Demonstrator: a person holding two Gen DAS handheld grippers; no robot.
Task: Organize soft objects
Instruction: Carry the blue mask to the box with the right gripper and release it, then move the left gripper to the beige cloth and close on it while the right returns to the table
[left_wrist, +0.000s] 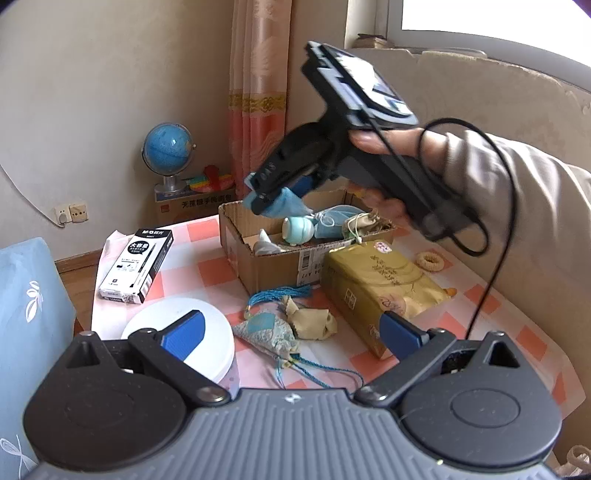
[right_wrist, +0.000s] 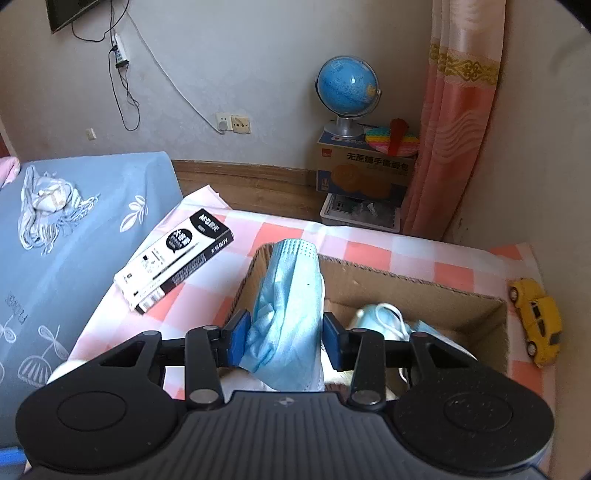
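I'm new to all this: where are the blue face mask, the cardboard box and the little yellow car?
Blue face mask (right_wrist: 284, 314): right wrist view, its pleated middle.
Cardboard box (right_wrist: 461, 314): right wrist view, inner far wall.
Yellow toy car (right_wrist: 537, 319): right wrist view, its roof.

Table (left_wrist: 192, 230), pink-and-white checked cloth. On it: cardboard box (left_wrist: 273, 266) far centre; pen box (left_wrist: 136, 266) left; white lid (left_wrist: 218, 332) near left; sachet (left_wrist: 267, 334), tissue pack (left_wrist: 380, 291) near.
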